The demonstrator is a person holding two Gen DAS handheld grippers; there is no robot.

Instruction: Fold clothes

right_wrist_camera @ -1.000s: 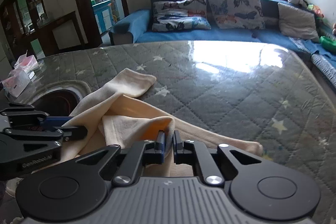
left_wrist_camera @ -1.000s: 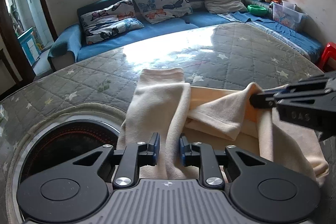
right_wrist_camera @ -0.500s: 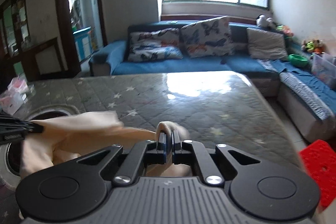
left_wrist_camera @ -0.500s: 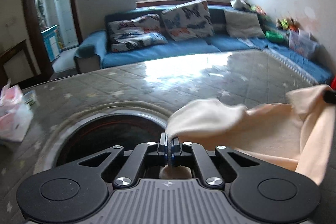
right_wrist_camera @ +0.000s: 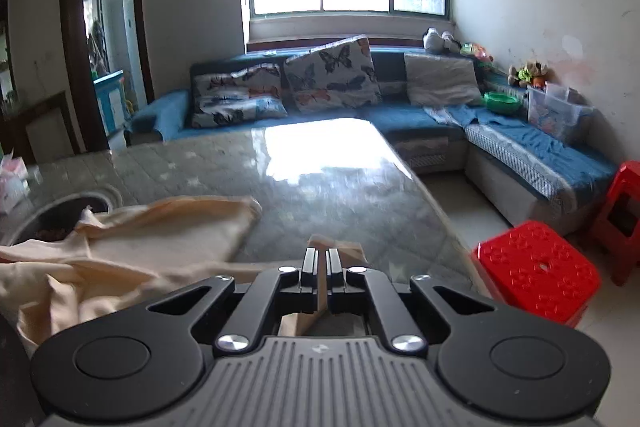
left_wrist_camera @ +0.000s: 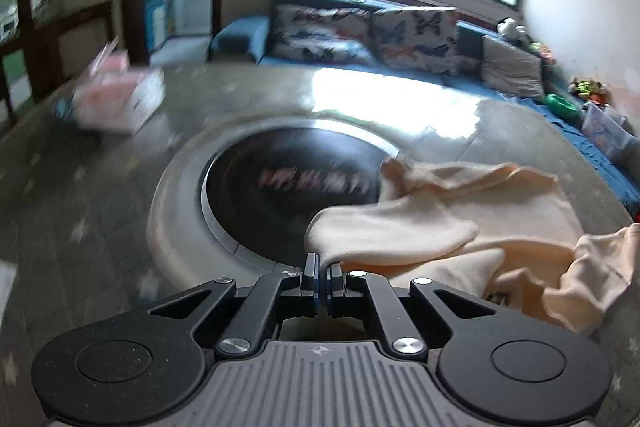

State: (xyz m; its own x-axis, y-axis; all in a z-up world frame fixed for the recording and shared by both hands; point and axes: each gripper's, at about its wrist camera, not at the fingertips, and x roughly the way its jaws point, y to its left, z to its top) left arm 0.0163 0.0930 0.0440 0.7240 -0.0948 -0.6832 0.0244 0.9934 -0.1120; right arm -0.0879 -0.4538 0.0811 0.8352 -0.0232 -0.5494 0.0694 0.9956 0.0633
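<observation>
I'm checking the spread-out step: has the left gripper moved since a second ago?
Yes. The left gripper, shut on the cream garment, has swung left: the round black inset, earlier at its lower left, now lies straight ahead.

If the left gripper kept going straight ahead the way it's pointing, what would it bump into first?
Probably the cream garment itself: the left gripper is shut on a fold of it that sticks out right in front. Past that lies the round dark recess in the table, though the depth is hard to judge.
</observation>
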